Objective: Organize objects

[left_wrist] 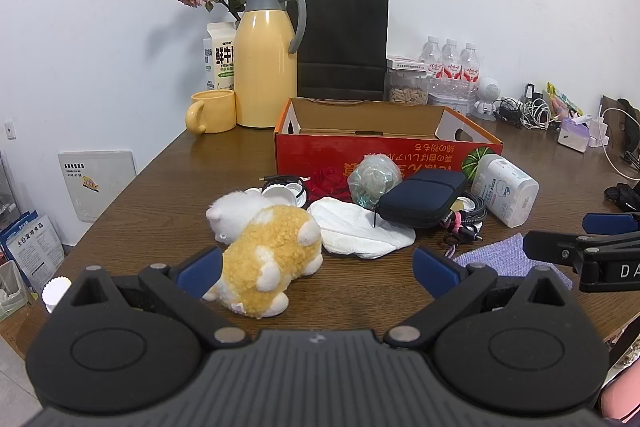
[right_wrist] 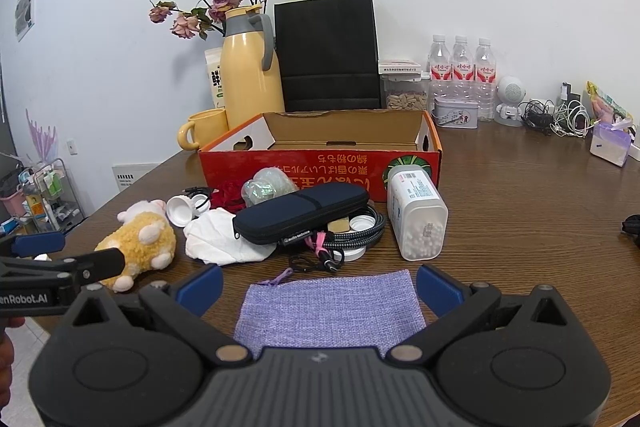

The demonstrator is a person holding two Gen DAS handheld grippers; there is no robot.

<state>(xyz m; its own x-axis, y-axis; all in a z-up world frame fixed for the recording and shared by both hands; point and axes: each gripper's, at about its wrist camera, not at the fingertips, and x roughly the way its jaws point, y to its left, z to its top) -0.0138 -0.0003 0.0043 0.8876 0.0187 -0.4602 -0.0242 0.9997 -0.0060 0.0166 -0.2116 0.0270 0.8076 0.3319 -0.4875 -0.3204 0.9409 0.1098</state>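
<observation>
An open red cardboard box point(left_wrist: 384, 151) point(right_wrist: 320, 163) stands mid-table, empty inside. In front of it lie a yellow-and-white plush toy point(left_wrist: 272, 259) point(right_wrist: 140, 243), a white cloth point(left_wrist: 360, 231) point(right_wrist: 220, 239), a dark zip case point(left_wrist: 424, 197) point(right_wrist: 300, 213), a white cotton-swab jar point(left_wrist: 506, 189) point(right_wrist: 416, 211) on its side, cables point(right_wrist: 352, 227) and a purple knit pouch point(right_wrist: 332, 311) point(left_wrist: 508, 255). My left gripper point(left_wrist: 318, 271) is open, its fingers either side of the plush toy's rear. My right gripper point(right_wrist: 320, 285) is open just above the purple pouch.
A yellow thermos point(left_wrist: 266, 63), yellow mug point(left_wrist: 212, 111), milk carton point(left_wrist: 218, 55), dried roses, black paper bag point(left_wrist: 342, 43), water bottles point(right_wrist: 462, 67), a tin point(right_wrist: 456, 113), a small robot figure point(right_wrist: 510, 101) and chargers line the back wall. The table edge runs along the left.
</observation>
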